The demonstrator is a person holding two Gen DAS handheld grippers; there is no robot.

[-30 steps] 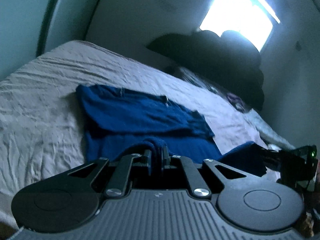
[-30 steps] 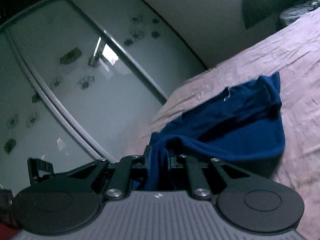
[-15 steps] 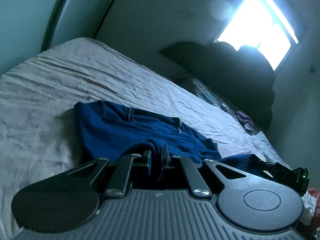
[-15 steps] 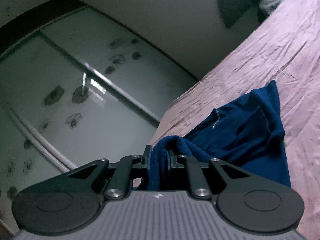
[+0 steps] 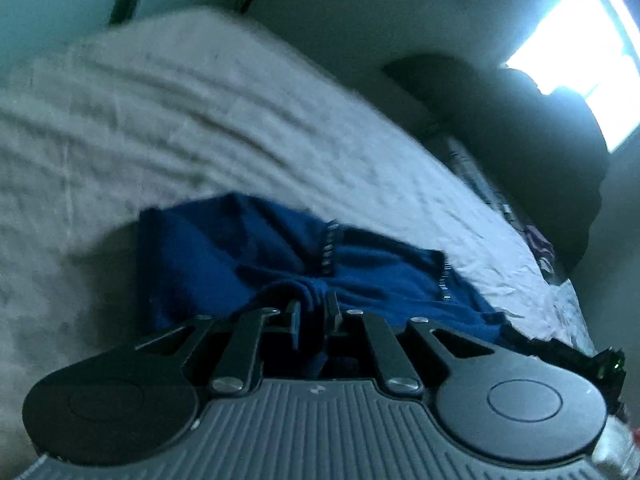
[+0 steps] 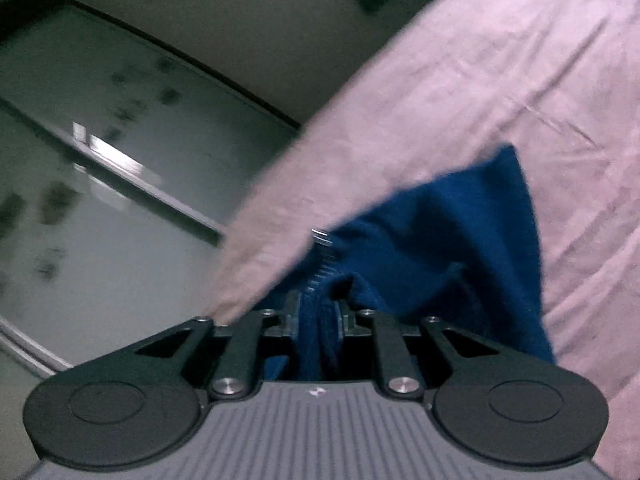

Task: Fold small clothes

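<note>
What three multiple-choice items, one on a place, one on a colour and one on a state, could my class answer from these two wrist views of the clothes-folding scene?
1. Where does the garment lie?
A. On a wooden floor
B. On the bed sheet
C. In a basket

2. What colour is the garment?
A. Dark blue
B. Red
C. White

3. What is between the fingers of the left gripper and the right gripper?
A. Nothing
B. A hanger
C. A fold of the garment's cloth

Answers:
1 B: the wrinkled pale sheet spreads around and under the cloth in both views.
2 A: the cloth is deep blue, with a line of metal zip teeth.
3 C: blue cloth runs up between each pair of fingers, whose jaws have just been opening slightly, the cloth between them.
</note>
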